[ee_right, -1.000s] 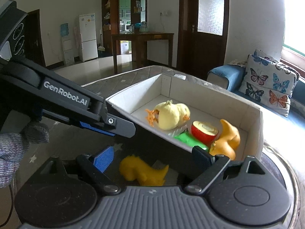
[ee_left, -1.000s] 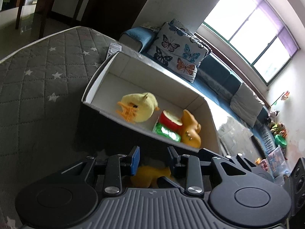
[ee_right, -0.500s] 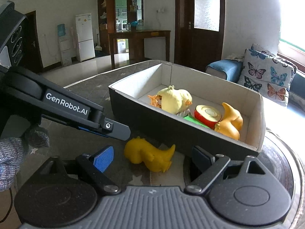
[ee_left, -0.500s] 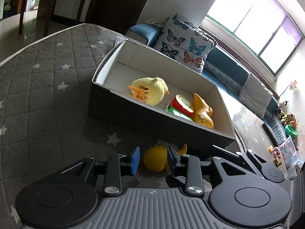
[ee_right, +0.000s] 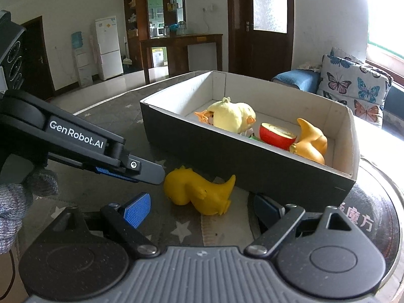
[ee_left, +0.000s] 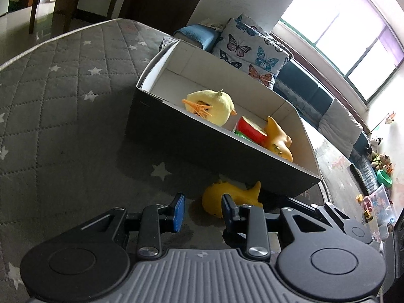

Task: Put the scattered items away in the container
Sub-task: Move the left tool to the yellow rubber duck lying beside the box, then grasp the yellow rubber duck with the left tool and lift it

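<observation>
A yellow rubber toy (ee_left: 228,197) (ee_right: 199,192) lies on its side on the grey star-quilted mat, just in front of the dark box (ee_left: 202,139) (ee_right: 252,161). The box holds a pale yellow plush chick (ee_left: 212,107) (ee_right: 232,115), a red apple half (ee_left: 252,131) (ee_right: 277,136), something green, and an orange rubber toy (ee_left: 279,141) (ee_right: 310,141). My left gripper (ee_left: 203,209) is open and empty, its fingers just short of the loose toy's head; it also shows in the right wrist view (ee_right: 141,170). My right gripper (ee_right: 202,209) is wide open and empty, close behind the toy.
The grey star-quilted mat (ee_left: 63,101) covers the surface to the left of the box. A butterfly cushion (ee_left: 252,53) and a blue sofa lie behind the box. A round dark surface with printed characters (ee_right: 366,217) is at the right edge.
The box has come down from a tilted, raised pose to rest flat on the mat. Both grippers have pulled back a little, and the yellow toy now lies in full view.
</observation>
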`<state>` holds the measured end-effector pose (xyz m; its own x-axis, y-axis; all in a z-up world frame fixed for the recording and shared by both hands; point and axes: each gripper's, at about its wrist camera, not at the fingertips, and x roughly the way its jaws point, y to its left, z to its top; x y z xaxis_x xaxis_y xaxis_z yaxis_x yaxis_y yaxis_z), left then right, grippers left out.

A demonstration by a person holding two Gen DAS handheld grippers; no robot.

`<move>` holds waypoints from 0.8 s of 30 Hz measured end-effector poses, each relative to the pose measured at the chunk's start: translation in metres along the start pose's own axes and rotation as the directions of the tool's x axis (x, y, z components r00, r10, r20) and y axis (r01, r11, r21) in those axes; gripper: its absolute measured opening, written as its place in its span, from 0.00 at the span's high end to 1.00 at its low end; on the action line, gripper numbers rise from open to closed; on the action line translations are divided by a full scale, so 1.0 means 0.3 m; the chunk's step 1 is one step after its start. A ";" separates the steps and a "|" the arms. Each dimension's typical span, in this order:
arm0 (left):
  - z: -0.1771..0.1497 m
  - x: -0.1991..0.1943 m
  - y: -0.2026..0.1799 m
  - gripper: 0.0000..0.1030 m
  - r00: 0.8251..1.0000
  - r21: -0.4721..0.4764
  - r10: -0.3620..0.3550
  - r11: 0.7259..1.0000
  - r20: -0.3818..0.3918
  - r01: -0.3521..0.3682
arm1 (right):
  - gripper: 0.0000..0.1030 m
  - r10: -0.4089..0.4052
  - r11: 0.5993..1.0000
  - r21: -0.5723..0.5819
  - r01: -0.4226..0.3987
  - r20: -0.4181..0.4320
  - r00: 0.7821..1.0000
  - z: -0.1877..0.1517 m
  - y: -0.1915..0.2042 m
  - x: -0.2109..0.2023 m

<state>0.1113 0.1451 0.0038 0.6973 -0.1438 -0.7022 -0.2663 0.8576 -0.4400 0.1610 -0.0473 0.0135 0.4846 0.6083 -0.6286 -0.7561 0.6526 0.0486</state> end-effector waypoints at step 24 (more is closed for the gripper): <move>0.027 0.054 -0.007 0.66 0.998 -0.042 -0.059 0.997 -0.034 0.057 | 0.33 0.006 1.000 0.017 -0.006 -0.013 1.000 0.011 0.017 0.079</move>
<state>0.1286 0.1449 -0.0021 0.6885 -0.2106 -0.6939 -0.2538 0.8264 -0.5027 0.1699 -0.0280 0.0013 0.4743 0.6064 -0.6383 -0.7515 0.6565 0.0653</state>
